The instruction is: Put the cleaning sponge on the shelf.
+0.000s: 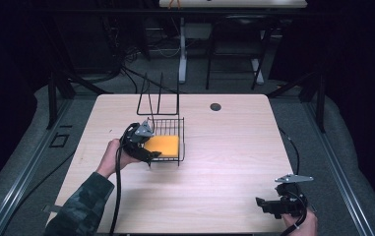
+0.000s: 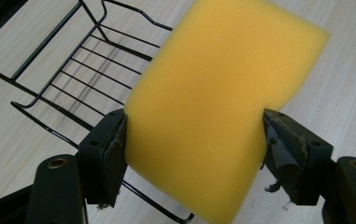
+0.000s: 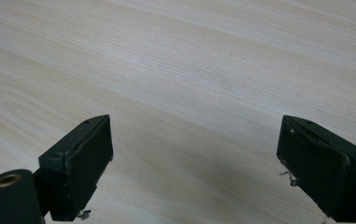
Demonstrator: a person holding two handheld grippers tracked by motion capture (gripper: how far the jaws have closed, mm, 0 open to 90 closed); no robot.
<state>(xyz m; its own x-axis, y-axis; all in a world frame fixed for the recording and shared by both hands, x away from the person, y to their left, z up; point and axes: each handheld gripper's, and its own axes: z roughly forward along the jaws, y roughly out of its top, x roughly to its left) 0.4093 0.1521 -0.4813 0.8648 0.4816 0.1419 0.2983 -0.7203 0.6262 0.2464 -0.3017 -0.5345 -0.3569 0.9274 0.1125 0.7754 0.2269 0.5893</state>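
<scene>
Starting toward the left edge of the tabletop (image 1: 224, 162), our left tool (image 1: 150, 153) has its two jaws pressed against opposite sides of the yellow sponge (image 1: 163, 145), gripping it across its width. In the left gripper view the sponge (image 2: 222, 107) stands between the jaws, with the wire basket (image 2: 87, 60) behind and beneath it. From above, the sponge sits at or just over the floor of the basket (image 1: 174, 129), which stands in the left half of the tabletop, nearer the far edge than the near one, its tall wire back rising toward the far edge. We cannot tell from these views whether the sponge already rests on the basket wires or hangs just above them.

We judge the work to be the placing or the taking of the sponge at the basket; the pictures alone do not settle which. If it is going in, the carrying is nearly over and only the lowering, letting go and drawing back remain. If it is coming out, the grasp is made and the lift is still ahead.

Moving right, the middle of the tabletop is bare wood. At the near right corner, our right tool (image 1: 268, 205) waits with its jaws spread wide and nothing between them, and the right gripper view shows bare wood under that tool (image 3: 192, 163).
</scene>
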